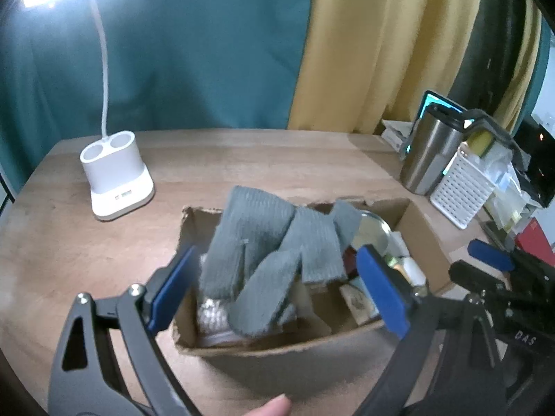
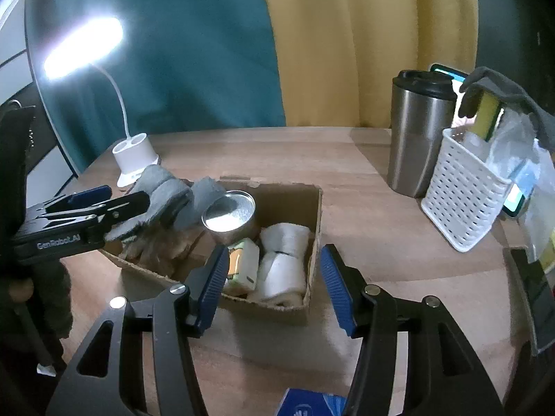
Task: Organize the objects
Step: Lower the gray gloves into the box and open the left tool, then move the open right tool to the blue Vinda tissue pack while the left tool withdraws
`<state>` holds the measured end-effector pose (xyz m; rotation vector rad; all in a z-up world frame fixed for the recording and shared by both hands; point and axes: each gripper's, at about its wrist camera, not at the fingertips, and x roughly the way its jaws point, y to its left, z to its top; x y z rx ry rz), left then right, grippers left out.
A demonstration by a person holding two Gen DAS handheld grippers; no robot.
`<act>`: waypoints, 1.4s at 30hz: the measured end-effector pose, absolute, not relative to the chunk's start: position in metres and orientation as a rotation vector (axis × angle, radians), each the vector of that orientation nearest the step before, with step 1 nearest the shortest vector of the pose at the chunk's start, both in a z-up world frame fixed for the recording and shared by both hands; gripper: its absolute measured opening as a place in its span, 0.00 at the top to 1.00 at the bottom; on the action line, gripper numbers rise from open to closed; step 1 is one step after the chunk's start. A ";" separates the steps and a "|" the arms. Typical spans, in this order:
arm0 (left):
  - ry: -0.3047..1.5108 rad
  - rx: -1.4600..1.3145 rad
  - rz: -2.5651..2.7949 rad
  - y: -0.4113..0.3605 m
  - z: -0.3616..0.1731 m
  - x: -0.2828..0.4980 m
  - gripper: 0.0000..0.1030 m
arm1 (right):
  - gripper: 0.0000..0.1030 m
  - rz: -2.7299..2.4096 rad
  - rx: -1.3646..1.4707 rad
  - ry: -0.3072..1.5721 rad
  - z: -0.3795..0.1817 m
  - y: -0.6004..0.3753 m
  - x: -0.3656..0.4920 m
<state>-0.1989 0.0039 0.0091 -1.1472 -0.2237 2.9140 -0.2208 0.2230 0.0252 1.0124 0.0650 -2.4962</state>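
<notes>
The left gripper (image 1: 277, 289) spreads its blue pads wide, gripping nothing, above the grey glove (image 1: 263, 253) draped in the cardboard box (image 1: 277, 353). The right gripper (image 2: 272, 286) stands apart, empty, above the box's near right corner on the wooden table (image 2: 364, 215).

A grey glove (image 1: 263, 260) is seen in a brown box (image 2: 295, 204); the basket (image 2: 461, 204) is white, the tabletop (image 1: 242, 159) wood-grained.

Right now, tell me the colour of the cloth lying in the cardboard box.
Grey; the cloth shows best in the left wrist view.
</notes>
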 end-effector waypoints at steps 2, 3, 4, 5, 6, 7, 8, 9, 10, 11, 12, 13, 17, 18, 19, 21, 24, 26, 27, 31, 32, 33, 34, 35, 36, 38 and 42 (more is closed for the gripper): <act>-0.215 -1.137 2.912 0.005 0.010 -0.193 0.09 | 0.42 -2.503 1.015 0.067 0.025 0.224 -0.217; -0.215 -1.132 2.911 0.005 0.011 -0.191 0.09 | 0.42 -2.506 1.017 0.066 0.025 0.224 -0.215; -0.215 -1.128 2.910 0.005 0.011 -0.188 0.09 | 0.42 -2.510 1.022 0.068 0.025 0.224 -0.213; -0.216 -1.125 2.908 0.005 0.011 -0.186 0.09 | 0.42 -2.512 1.024 0.070 0.025 0.225 -0.211; -0.216 -1.122 2.906 0.005 0.012 -0.183 0.09 | 0.41 -2.514 1.025 0.072 0.024 0.225 -0.209; -0.215 -1.119 2.904 0.006 0.012 -0.181 0.09 | 0.41 -2.516 1.027 0.074 0.024 0.225 -0.207; -0.213 -1.115 2.905 0.006 0.012 -0.179 0.09 | 0.41 -2.518 1.030 0.076 0.023 0.226 -0.206; -0.210 -1.112 2.904 0.007 0.012 -0.176 0.09 | 0.41 -2.519 1.031 0.077 0.023 0.226 -0.204; -0.211 -1.114 2.901 0.007 0.011 -0.175 0.09 | 0.41 -2.521 1.033 0.078 0.023 0.227 -0.202; -0.213 -1.116 2.897 0.007 0.010 -0.173 0.09 | 0.41 -2.522 1.033 0.081 0.023 0.227 -0.200; -0.213 -1.118 2.894 0.008 0.009 -0.171 0.09 | 0.41 -2.523 1.036 0.084 0.023 0.227 -0.198; -0.211 -1.118 2.891 0.008 0.008 -0.170 0.09 | 0.41 -2.523 1.038 0.086 0.022 0.228 -0.197; -0.204 -1.117 2.880 0.011 0.007 -0.163 0.09 | 0.40 -2.527 1.045 0.092 0.021 0.229 -0.191; -0.202 -1.116 2.877 0.012 0.007 -0.161 0.09 | 0.40 -2.529 1.047 0.093 0.021 0.229 -0.189; -0.200 -1.112 2.875 0.012 0.007 -0.159 0.09 | 0.40 -2.532 1.049 0.094 0.020 0.230 -0.188; -0.198 -1.112 2.868 0.013 0.006 -0.155 0.09 | 0.40 -2.534 1.051 0.096 0.021 0.230 -0.184; -0.195 -1.114 2.859 0.015 0.004 -0.150 0.09 | 0.37 -2.536 1.060 0.102 0.019 0.231 -0.180; -0.196 -1.119 2.852 0.017 0.002 -0.146 0.09 | 0.33 -2.539 1.065 0.103 0.017 0.232 -0.177; -0.196 -1.122 2.849 0.017 0.001 -0.143 0.09 | 0.33 -2.539 1.068 0.104 0.016 0.232 -0.175; -0.208 -1.129 2.839 0.018 -0.004 -0.135 0.09 | 0.33 -2.539 1.078 0.114 0.014 0.233 -0.169; -0.214 -1.131 2.837 0.018 -0.005 -0.133 0.09 | 0.33 -2.539 1.080 0.116 0.013 0.234 -0.167; -0.217 -1.132 2.835 0.018 -0.006 -0.131 0.09 | 0.33 -2.539 1.084 0.118 0.012 0.234 -0.166; -0.221 -1.133 2.831 0.018 -0.008 -0.129 0.09 | 0.33 -2.539 1.089 0.121 0.011 0.235 -0.164; -0.223 -1.133 2.827 0.019 -0.009 -0.127 0.09 | 0.33 -2.538 1.094 0.125 0.010 0.235 -0.163; -0.225 -1.135 2.821 0.020 -0.010 -0.124 0.09 | 0.33 -2.538 1.098 0.127 0.009 0.235 -0.161; -0.224 -1.139 2.814 0.022 -0.013 -0.120 0.09 | 0.33 -2.537 1.108 0.131 0.006 0.237 -0.158; -0.213 -1.149 2.800 0.026 -0.017 -0.113 0.09 | 0.33 -2.541 1.134 0.132 -0.001 0.239 -0.152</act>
